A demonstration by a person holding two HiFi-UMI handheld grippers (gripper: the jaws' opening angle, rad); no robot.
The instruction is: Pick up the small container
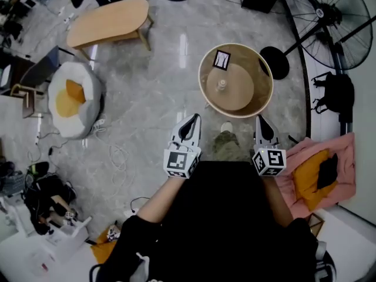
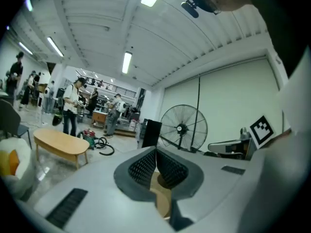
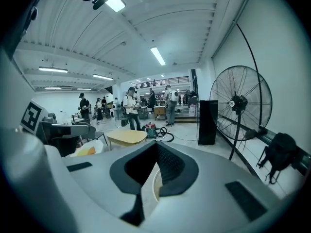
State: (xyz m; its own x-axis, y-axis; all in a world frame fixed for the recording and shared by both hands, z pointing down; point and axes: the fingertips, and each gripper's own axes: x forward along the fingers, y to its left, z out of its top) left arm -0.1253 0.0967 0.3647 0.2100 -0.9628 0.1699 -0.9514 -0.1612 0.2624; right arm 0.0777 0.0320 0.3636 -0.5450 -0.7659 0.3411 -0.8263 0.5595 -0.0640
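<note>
The container [image 1: 222, 85] stands upright at the centre of the round table [image 1: 262, 96], small and pale, with a marker card [image 1: 222, 59] behind it near the far rim. It lies ahead of both grippers, roughly between their lines, touched by neither. The left gripper [image 1: 192, 117] hangs over the floor short of the table's near-left rim. The right gripper [image 1: 259, 118] is just beside the near-right rim.

Only the head view shows the container. In the left gripper view the left gripper [image 2: 155, 150] has its jaws pressed together with nothing between them, and a patch of tan table shows below the tips. The right gripper view shows the right gripper [image 3: 156, 145] clenched the same way and also empty. Both of these views look out level across the room, taking in the fan [image 2: 183, 128] and standing people the head view misses.
</note>
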